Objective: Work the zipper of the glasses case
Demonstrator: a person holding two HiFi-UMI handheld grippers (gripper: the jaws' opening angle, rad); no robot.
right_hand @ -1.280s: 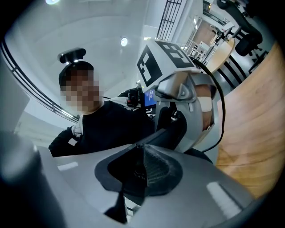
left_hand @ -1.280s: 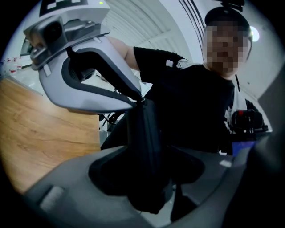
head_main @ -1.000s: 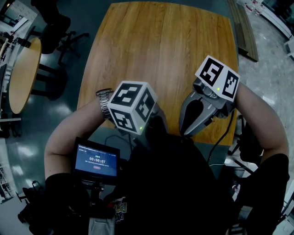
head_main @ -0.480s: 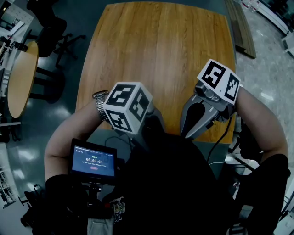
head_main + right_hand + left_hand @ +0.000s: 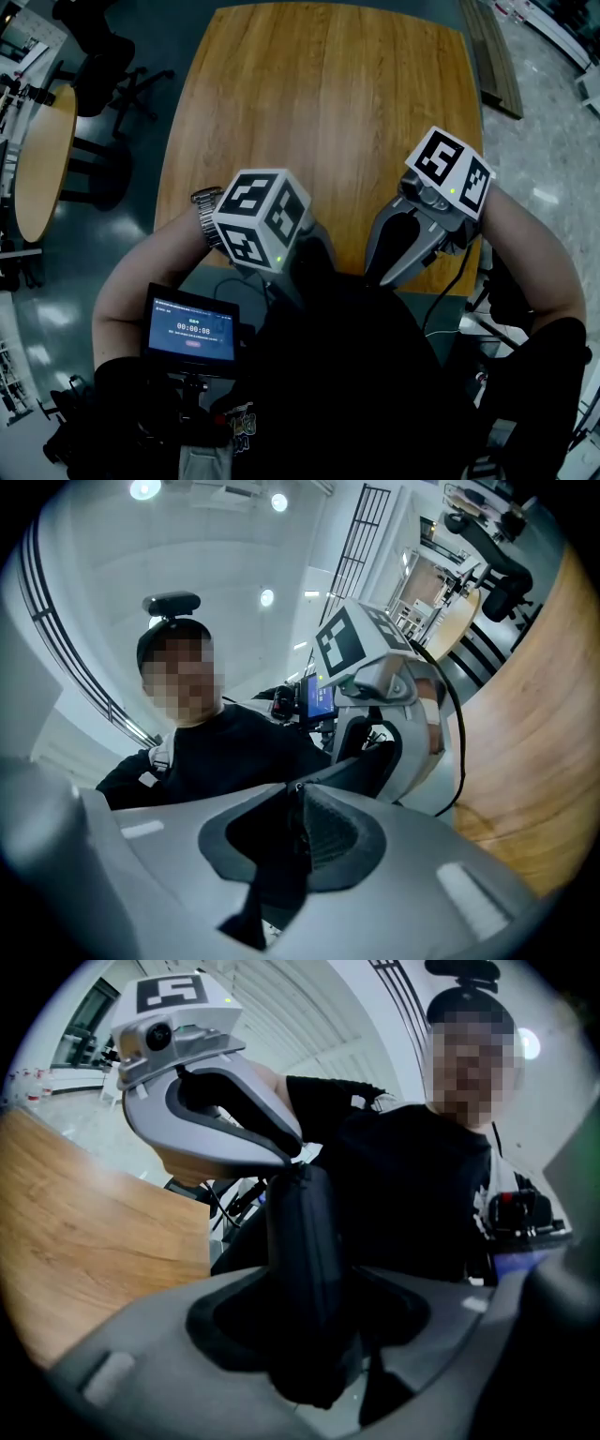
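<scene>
The black glasses case (image 5: 305, 1260) stands upright between the wide-set jaws of my left gripper (image 5: 309, 1372), which hold it close to the person's chest. My right gripper (image 5: 286, 1152) comes in from the upper left and its tip meets the top end of the case. In the right gripper view its jaws (image 5: 295, 841) are opening. A thin black zipper pull (image 5: 281, 855) lies between the pads, still touching them. In the head view both grippers (image 5: 314, 267) (image 5: 375, 272) point toward the dark shirt, and the case is lost against it.
A wooden table (image 5: 328, 112) lies just beyond the grippers, with its near edge under them. A small screen with a timer (image 5: 192, 328) sits at the lower left. A round table (image 5: 47, 150) and a chair (image 5: 103, 56) stand to the left on the floor.
Both grippers have stayed nearly in place by the chest. The right one has shifted slightly up and to the right.
</scene>
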